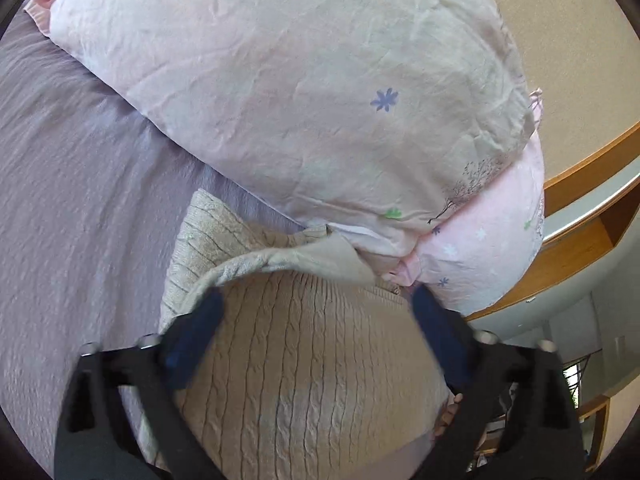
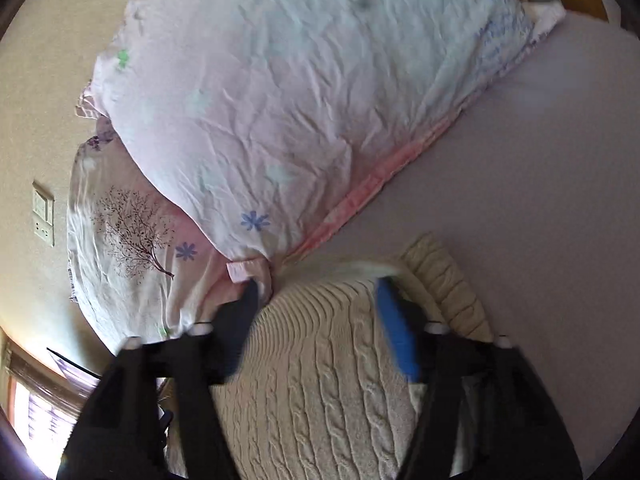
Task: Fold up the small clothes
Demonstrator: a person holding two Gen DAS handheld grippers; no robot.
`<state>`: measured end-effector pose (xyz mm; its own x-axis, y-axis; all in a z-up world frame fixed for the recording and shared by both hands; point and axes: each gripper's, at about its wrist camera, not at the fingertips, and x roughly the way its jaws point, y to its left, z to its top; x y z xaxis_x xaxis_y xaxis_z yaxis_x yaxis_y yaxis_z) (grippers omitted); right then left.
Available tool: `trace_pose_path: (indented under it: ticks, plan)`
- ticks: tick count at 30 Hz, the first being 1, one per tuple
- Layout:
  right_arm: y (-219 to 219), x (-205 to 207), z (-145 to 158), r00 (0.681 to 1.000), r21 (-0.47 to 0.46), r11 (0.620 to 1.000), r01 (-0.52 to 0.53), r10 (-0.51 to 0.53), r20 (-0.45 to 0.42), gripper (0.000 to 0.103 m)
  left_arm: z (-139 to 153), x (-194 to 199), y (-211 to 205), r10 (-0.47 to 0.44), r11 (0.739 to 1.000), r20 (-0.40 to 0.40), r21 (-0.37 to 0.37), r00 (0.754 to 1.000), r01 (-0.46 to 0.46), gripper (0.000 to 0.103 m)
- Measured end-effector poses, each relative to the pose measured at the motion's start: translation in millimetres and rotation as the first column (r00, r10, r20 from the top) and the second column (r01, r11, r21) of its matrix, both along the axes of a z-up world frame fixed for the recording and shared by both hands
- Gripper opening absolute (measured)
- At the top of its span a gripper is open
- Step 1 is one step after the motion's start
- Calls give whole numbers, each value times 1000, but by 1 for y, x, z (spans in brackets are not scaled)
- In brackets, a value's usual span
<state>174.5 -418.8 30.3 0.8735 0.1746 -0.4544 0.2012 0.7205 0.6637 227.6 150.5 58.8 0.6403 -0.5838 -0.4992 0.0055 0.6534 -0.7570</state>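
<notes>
A beige cable-knit sweater (image 1: 304, 352) lies on the lilac bed sheet (image 1: 80, 208) against the pillows. It also shows in the right wrist view (image 2: 320, 360). My left gripper (image 1: 316, 300) is open, its blue-padded fingers (image 1: 200, 328) spread over the sweater, just below a turned-over edge of the knit (image 1: 288, 260). My right gripper (image 2: 320, 288) is open too, fingers (image 2: 396, 332) straddling the sweater near its far edge by the pillow corner. Neither gripper holds cloth.
A pale floral pillow (image 1: 280, 92) lies on a pink one (image 1: 488, 236) right behind the sweater; both show in the right wrist view (image 2: 300, 100). The wooden bed frame (image 1: 580, 240) and wall (image 1: 560, 40) are beyond. A wall switch (image 2: 43, 212) is at left.
</notes>
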Motion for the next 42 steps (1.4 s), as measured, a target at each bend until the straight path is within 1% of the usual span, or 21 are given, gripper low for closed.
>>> trace_pose_path:
  ticks: [2, 5, 7, 9, 12, 14, 16, 18, 20, 23, 25, 27, 29, 30, 32, 34, 36, 37, 38, 39, 42]
  plan:
    - [-7, -13, 12, 997, -55, 997, 54, -50, 66, 101, 8, -15, 14, 26, 1000, 44, 16, 999, -27, 101]
    - [-18, -15, 10, 997, -10, 1000, 21, -20, 79, 101, 5, -24, 30, 44, 996, 11, 77, 999, -45, 100]
    - [-19, -8, 3, 998, 42, 999, -22, 20, 57, 101, -6, -23, 32, 27, 991, -45, 134, 999, -21, 85]
    - [-19, -2, -3, 998, 75, 996, -52, 50, 40, 101, -19, -20, 28, -12, 991, -102, 135, 995, 26, 75]
    - [-8, -2, 0, 997, 61, 995, -74, 72, 34, 101, -35, -17, 19, -58, 987, -157, 136, 986, 80, 65]
    - [-5, -1, 2, 995, 57, 994, -88, 85, 43, 101, -38, -20, 15, -63, 986, -142, 143, 988, 84, 60]
    - [-5, -1, 3, 993, 65, 992, -105, 102, 52, 101, -45, -20, 12, -68, 993, -165, 84, 984, 83, 40]
    - [-6, -2, 2, 991, 89, 988, -130, 125, 53, 101, -57, -21, 9, -83, 996, -198, -29, 977, 79, 22]
    - [-7, -1, 3, 987, 118, 981, -155, 150, 55, 101, -58, -24, 3, -75, 990, -191, -134, 979, 49, 21]
    - [-11, -3, 7, 983, 145, 973, -178, 168, 75, 101, -33, -27, -20, -103, 958, -106, -280, 989, 69, 19]
    - [-15, -9, 13, 981, 145, 973, -181, 167, 103, 101, -9, -24, -51, -144, 933, -20, -336, 989, 129, 19]
    - [-20, -17, 19, 980, 119, 979, -165, 149, 132, 101, 9, -17, -102, -223, 893, 58, -389, 973, 228, 19]
    - [-26, -22, 24, 981, 78, 987, -142, 130, 142, 101, 16, -7, -167, -329, 852, 101, -398, 939, 341, 19]
    - [-29, -23, 26, 982, 58, 989, -136, 127, 137, 101, 11, -1, -201, -382, 829, 86, -407, 920, 383, 20]
    - [-37, -22, 24, 986, 18, 992, -126, 123, 115, 101, -10, 13, -264, -493, 784, -16, -441, 870, 437, 22]
    - [-47, -21, 21, 986, 5, 990, -141, 140, 89, 101, -27, 22, -298, -567, 745, -76, -473, 820, 471, 22]
    - [-56, -23, 18, 980, 34, 982, -185, 181, 83, 101, -25, 20, -292, -558, 721, -21, -506, 829, 473, 24]
    - [-59, -24, 18, 973, 59, 975, -215, 209, 93, 101, -17, 18, -280, -530, 742, 18, -475, 848, 473, 39]
    - [-59, -25, 18, 964, 80, 964, -254, 245, 108, 100, -7, 14, -263, -489, 774, 54, -434, 870, 462, 50]
    - [-56, -25, 18, 950, 94, 950, -299, 287, 120, 98, 2, 11, -245, -442, 813, 85, -384, 893, 439, 69]
    - [-38, -20, 16, 929, 40, 928, -370, 369, 32, 79, 19, -2, -207, -352, 917, 97, -163, 931, 364, 70]
